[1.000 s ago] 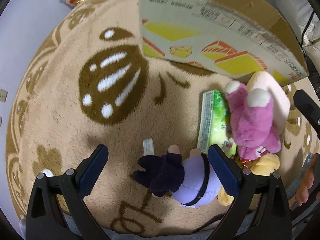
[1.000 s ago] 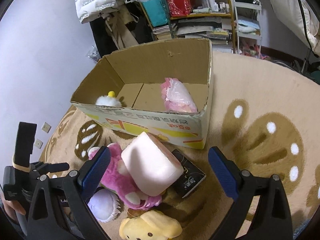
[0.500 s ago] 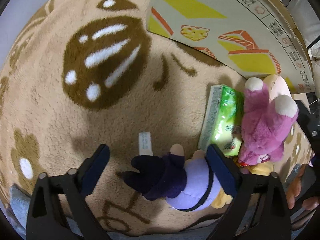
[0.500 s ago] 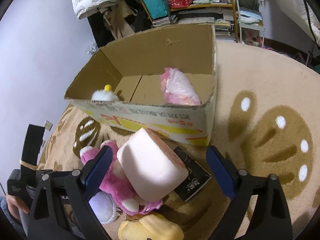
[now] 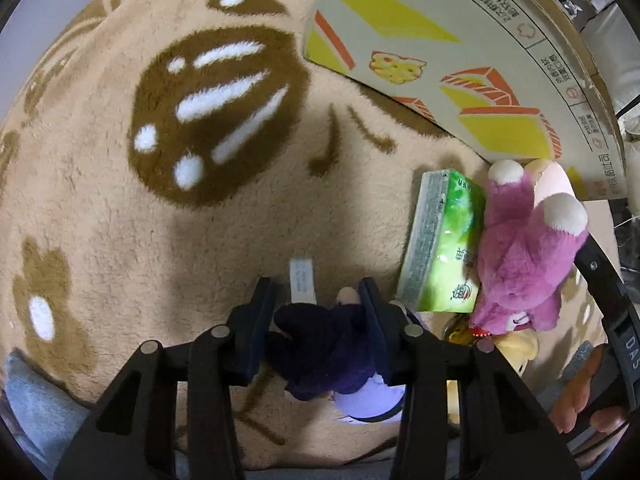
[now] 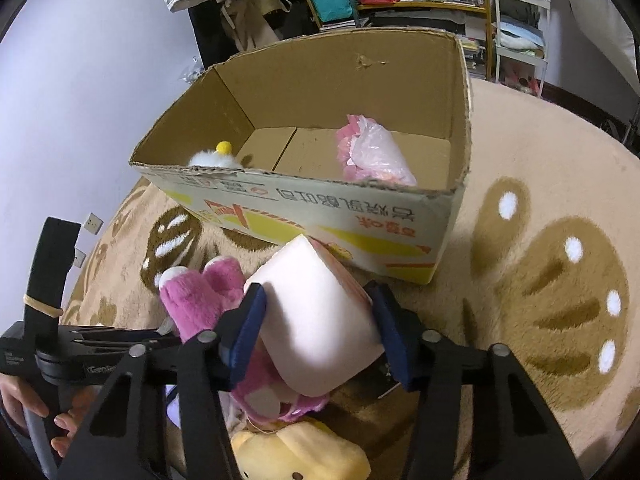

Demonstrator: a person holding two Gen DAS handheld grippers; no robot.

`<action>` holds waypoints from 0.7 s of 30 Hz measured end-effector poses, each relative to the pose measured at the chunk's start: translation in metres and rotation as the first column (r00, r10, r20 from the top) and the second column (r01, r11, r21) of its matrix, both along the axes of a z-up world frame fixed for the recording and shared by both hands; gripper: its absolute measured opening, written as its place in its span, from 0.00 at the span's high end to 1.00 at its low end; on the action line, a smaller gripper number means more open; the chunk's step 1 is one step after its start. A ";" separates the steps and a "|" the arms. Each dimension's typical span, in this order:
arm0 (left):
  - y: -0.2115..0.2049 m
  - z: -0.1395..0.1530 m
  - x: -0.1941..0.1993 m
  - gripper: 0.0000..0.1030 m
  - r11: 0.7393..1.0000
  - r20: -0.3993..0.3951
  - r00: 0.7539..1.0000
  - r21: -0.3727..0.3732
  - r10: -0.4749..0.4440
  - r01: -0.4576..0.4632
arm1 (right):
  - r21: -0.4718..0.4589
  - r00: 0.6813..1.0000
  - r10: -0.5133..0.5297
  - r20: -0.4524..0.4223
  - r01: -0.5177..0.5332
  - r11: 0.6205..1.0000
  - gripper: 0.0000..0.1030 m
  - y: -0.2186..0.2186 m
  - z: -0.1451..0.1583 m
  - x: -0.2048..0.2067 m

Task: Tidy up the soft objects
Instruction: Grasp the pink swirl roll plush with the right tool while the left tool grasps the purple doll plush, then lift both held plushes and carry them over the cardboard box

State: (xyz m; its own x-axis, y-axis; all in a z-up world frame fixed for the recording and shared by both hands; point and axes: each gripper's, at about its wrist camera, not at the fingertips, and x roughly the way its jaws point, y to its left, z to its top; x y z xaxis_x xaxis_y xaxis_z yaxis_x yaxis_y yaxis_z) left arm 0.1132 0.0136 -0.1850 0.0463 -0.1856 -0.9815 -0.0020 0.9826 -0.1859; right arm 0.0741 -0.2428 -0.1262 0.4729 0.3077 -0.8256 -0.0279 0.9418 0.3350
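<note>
Two grippers are closing at once: low in the left wrist frame, the left gripper (image 5: 316,312) has its pads against both sides of the dark purple plush (image 5: 324,348), which lies on the tan rug (image 5: 120,216) just left of the green tissue pack (image 5: 444,240) and the pink plush (image 5: 524,256). Low in the right wrist frame, the right gripper (image 6: 316,320) presses both pads on the pale pink foam block (image 6: 316,316), which sits on the pink plush in front of the cardboard box (image 6: 320,204). Inside the box, a white plush (image 6: 212,158) lies at the left and a pink bagged item (image 6: 372,156) nearer the middle.
</note>
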 end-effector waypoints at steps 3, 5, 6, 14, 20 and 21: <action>0.000 0.004 -0.002 0.61 1.000 0.011 1.000 -0.002 -0.002 0.003 | 0.010 1.000 -0.003 -0.007 0.003 1.000 0.52 -0.002 0.000 0.000; -0.001 0.009 -0.008 0.61 1.000 0.021 1.000 -0.002 -0.003 0.003 | 0.002 1.000 0.002 -0.008 -0.002 1.000 0.59 -0.001 0.000 -0.001; 0.000 0.012 -0.010 0.61 1.000 0.033 0.999 0.003 -0.003 0.003 | -0.003 1.000 0.004 -0.005 -0.004 1.000 0.61 0.000 0.001 -0.001; -0.010 0.044 -0.031 0.62 0.997 0.164 0.985 0.069 -0.056 0.045 | -0.033 1.000 0.022 0.014 -0.021 0.999 0.75 0.003 0.006 -0.005; -0.013 0.072 -0.043 0.62 0.994 0.272 0.959 0.097 -0.082 0.058 | -0.031 0.999 -0.001 0.042 0.002 1.000 0.77 -0.003 0.018 -0.016; -0.012 0.076 -0.045 0.63 0.994 0.285 0.955 0.095 -0.083 0.058 | -0.027 0.999 -0.006 0.050 0.007 1.000 0.77 -0.005 0.020 -0.018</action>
State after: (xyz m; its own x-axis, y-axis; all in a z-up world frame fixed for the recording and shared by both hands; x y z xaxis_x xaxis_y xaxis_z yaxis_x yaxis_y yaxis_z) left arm 0.0685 0.0013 -0.1087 0.3195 -0.1156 -0.9405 0.1092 0.9904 -0.0846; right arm 0.0563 -0.2476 -0.1057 0.5157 0.2818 -0.8091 -0.0377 0.9509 0.3072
